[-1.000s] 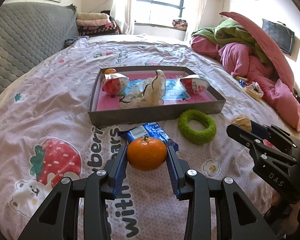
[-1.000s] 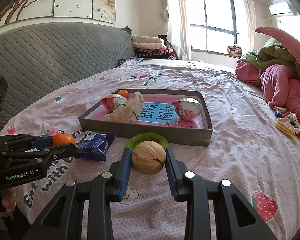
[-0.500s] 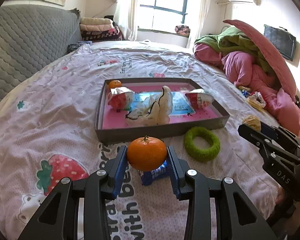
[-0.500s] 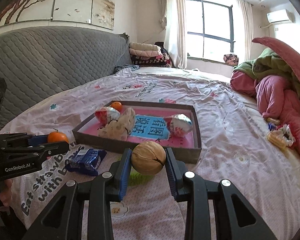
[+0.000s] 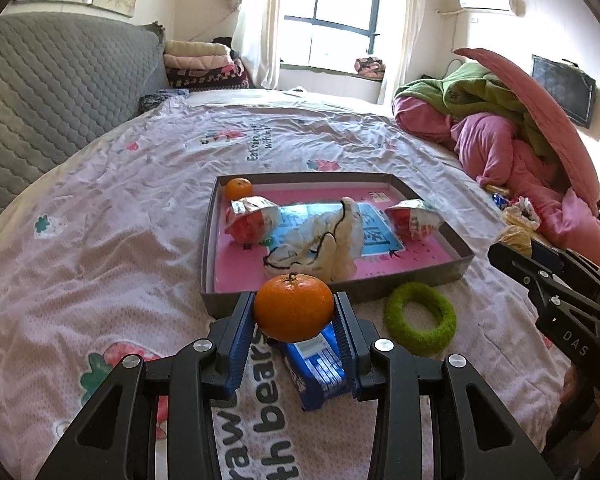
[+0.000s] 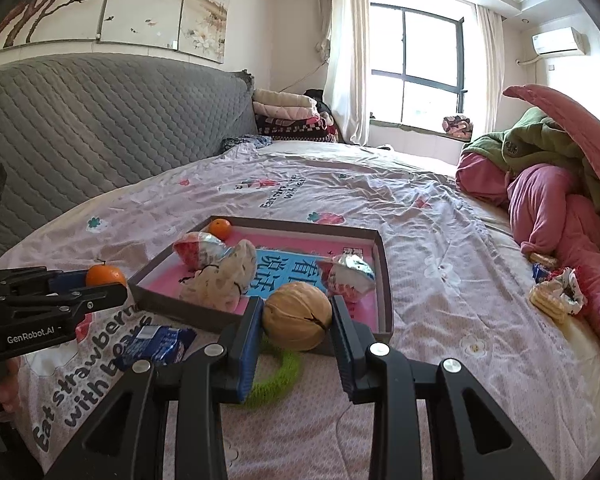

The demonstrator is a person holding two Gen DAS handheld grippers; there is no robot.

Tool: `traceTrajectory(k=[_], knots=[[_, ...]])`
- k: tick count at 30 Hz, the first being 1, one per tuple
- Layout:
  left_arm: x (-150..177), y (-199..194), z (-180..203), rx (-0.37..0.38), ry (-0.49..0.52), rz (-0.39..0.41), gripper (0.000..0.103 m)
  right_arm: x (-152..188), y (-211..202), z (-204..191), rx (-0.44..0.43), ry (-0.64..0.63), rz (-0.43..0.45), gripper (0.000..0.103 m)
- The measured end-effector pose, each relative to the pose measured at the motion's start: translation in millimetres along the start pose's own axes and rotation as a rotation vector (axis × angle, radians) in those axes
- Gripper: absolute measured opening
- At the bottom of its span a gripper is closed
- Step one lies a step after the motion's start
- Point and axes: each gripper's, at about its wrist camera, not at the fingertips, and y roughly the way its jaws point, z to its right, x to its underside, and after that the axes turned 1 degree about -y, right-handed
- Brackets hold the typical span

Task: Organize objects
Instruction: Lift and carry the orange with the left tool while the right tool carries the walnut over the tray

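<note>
My left gripper (image 5: 294, 314) is shut on an orange tangerine (image 5: 293, 307), held above the bed just short of the grey tray's (image 5: 206, 248) near wall. My right gripper (image 6: 297, 322) is shut on a tan walnut (image 6: 297, 316), held above the tray's (image 6: 384, 280) near right corner. The tray has a pink floor and holds a small tangerine (image 5: 238, 188), two red-and-silver snack packets (image 5: 252, 222) (image 5: 414, 220) and a cream glove (image 5: 332, 248). A green ring (image 5: 420, 318) and a blue snack packet (image 5: 314, 364) lie on the sheet in front of the tray.
The bed has a pink strawberry-print sheet (image 5: 100, 240). A grey quilted headboard (image 6: 80, 120) rises on the left. Pink and green bedding (image 5: 520, 140) is piled at the right, with a biscuit wrapper (image 6: 556, 296) beside it.
Both grippers have risen and moved forward toward the tray, each still holding its object. The blue packet and green ring now lie lower in view, under the fingers.
</note>
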Motion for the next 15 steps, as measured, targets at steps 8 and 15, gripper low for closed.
traceTrajectory(k=[8, 15], knots=[[-10, 16, -9, -0.005, -0.014, -0.002, 0.04, -8, 12, 1, 0.025, -0.023, 0.009, 0.034], [-17, 25, -13, -0.004, -0.021, -0.001, 0.04, -8, 27, 6, 0.027, -0.018, -0.011, 0.034]])
